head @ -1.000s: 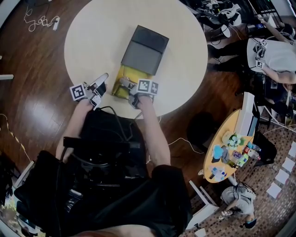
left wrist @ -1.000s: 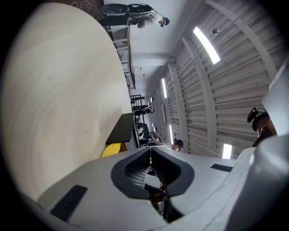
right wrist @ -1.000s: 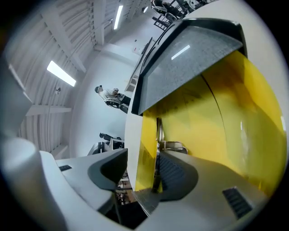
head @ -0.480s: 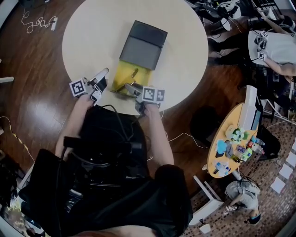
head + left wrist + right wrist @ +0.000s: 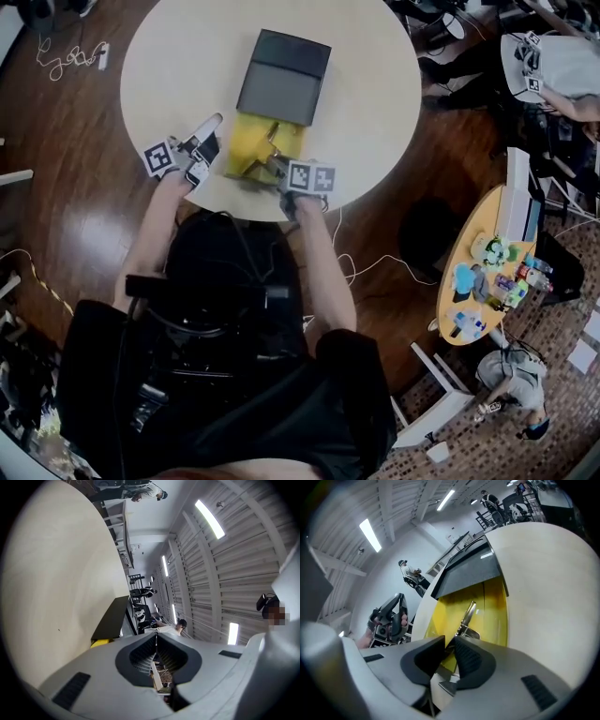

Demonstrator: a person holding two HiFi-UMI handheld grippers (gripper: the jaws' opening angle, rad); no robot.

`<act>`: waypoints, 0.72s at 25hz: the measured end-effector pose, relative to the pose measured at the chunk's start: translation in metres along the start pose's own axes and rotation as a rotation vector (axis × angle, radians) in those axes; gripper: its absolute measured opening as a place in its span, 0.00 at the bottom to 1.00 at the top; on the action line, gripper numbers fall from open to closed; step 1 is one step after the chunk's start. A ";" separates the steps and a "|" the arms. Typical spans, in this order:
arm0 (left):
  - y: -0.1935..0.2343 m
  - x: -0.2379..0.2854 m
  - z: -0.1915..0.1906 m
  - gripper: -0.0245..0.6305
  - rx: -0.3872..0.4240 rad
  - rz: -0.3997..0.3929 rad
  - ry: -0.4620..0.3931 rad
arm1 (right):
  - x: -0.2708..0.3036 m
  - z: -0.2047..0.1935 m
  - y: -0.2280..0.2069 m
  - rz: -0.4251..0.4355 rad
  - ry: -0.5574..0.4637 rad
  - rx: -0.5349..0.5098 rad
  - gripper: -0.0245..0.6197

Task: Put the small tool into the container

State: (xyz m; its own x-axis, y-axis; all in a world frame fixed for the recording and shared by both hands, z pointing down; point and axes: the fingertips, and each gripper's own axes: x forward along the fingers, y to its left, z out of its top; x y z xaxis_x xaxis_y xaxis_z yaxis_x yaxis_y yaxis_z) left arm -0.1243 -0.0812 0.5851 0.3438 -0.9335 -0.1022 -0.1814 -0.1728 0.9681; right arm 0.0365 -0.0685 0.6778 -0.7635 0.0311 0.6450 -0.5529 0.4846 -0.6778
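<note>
A yellow container (image 5: 242, 142) stands on the round white table (image 5: 178, 66), with its dark lid (image 5: 281, 80) slid back over the far half. The small metal tool (image 5: 275, 139) lies in the open yellow part. My right gripper (image 5: 274, 161) reaches in from the near edge. In the right gripper view the tool (image 5: 468, 613) runs from the yellow floor (image 5: 494, 606) down between the jaws of that gripper (image 5: 450, 641), which are closing on its near end. My left gripper (image 5: 208, 127) rests on the table left of the container, and the left gripper view shows it (image 5: 156, 637) shut and empty.
The table's near edge runs right under both grippers. Dark wooden floor with loose cables (image 5: 70, 52) surrounds the table. A small yellow side table (image 5: 473, 291) with several items stands at the right. A person (image 5: 553, 66) sits at the upper right.
My right gripper has edged forward into the yellow container and its jaws have come in around the tool. The left gripper has stayed beside the container.
</note>
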 end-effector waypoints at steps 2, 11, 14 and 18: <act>0.001 -0.006 -0.002 0.04 -0.006 0.011 -0.005 | 0.005 0.001 -0.001 -0.002 0.006 0.003 0.10; 0.000 -0.033 0.006 0.04 -0.005 0.018 -0.066 | 0.048 0.021 0.030 0.135 -0.015 0.112 0.03; 0.001 -0.038 0.006 0.04 -0.012 0.020 -0.077 | 0.051 0.016 0.028 0.122 -0.003 0.114 0.05; 0.002 -0.042 0.006 0.04 -0.015 0.018 -0.083 | 0.043 0.007 0.020 0.047 0.024 0.015 0.11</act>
State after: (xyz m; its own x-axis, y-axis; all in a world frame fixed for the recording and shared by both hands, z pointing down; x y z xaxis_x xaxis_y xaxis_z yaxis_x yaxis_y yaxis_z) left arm -0.1446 -0.0444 0.5899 0.2626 -0.9594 -0.1028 -0.1732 -0.1517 0.9731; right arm -0.0101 -0.0637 0.6895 -0.7806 0.0743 0.6206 -0.5220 0.4687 -0.7126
